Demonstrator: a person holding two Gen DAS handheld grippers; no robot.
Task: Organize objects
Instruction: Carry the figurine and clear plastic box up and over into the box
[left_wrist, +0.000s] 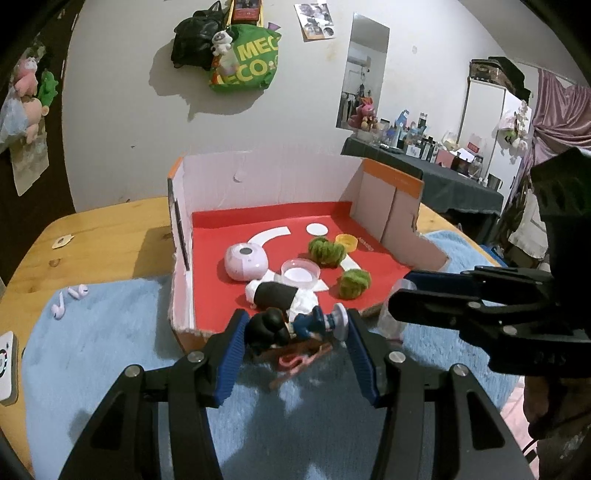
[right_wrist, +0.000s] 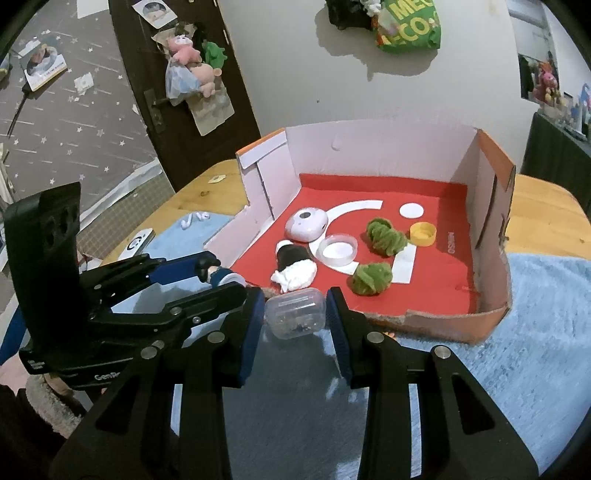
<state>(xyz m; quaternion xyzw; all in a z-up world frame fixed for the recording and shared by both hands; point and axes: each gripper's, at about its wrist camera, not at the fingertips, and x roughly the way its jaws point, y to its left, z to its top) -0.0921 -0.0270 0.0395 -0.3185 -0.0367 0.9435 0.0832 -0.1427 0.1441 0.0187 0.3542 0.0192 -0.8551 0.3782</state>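
My left gripper (left_wrist: 295, 328) is shut on a small figurine (left_wrist: 291, 325) with black hair, blue clothes and a white round base, held sideways above the blue mat at the box's open front. My right gripper (right_wrist: 295, 317) is shut on a clear plastic case (right_wrist: 295, 314), just before the box's front edge. The two grippers are side by side, and each shows in the other's view: the right gripper (left_wrist: 400, 288) with the case (left_wrist: 391, 321), the left gripper (right_wrist: 229, 275) with the figurine (right_wrist: 214, 273). The cardboard box (left_wrist: 280, 181) has a red floor.
The box holds a pink round case (left_wrist: 245, 262), a clear round dish (left_wrist: 300, 273), two green fuzzy balls (left_wrist: 327, 251) (left_wrist: 354, 282), a yellow cap (left_wrist: 347, 242) and a black-and-white cloth toy (left_wrist: 280, 295). Two earbuds (left_wrist: 68, 299) lie on the blue fuzzy mat (left_wrist: 110, 350) on the wooden table (left_wrist: 103, 236).
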